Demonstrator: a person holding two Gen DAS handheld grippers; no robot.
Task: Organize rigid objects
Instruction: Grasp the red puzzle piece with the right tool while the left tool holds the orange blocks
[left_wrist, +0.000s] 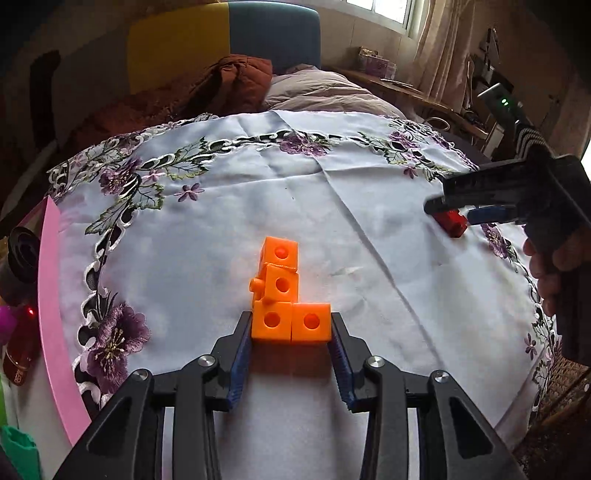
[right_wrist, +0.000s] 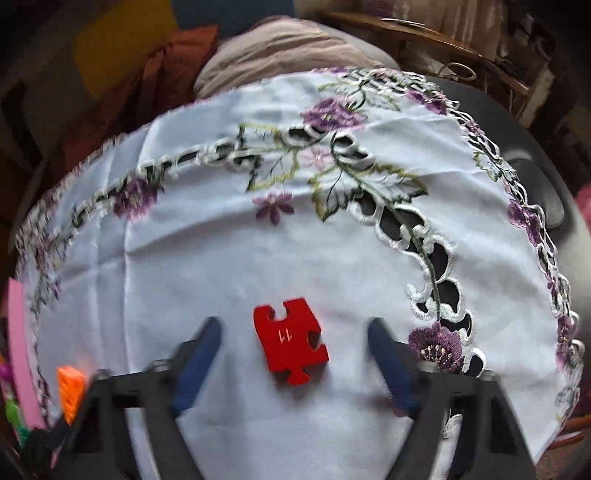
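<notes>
A cluster of joined orange cubes (left_wrist: 282, 295) lies on the white embroidered tablecloth (left_wrist: 221, 221). My left gripper (left_wrist: 291, 325) is shut on the two nearest cubes, its blue pads against their sides. A red puzzle-shaped block (right_wrist: 290, 341) marked "11" lies flat on the cloth between the fingers of my right gripper (right_wrist: 295, 332), which is open and apart from it. In the left wrist view the right gripper (left_wrist: 447, 210) hovers at the right over the red block (left_wrist: 451, 221). The orange cubes (right_wrist: 70, 391) show at the right wrist view's left edge.
A pink board (left_wrist: 55, 314) lies along the table's left edge, with dark items (left_wrist: 20, 266) beyond it. A bed with pillows (left_wrist: 321, 92) and a brown blanket (left_wrist: 229, 85) lies behind the table. A wooden shelf (left_wrist: 417, 92) stands at the back right.
</notes>
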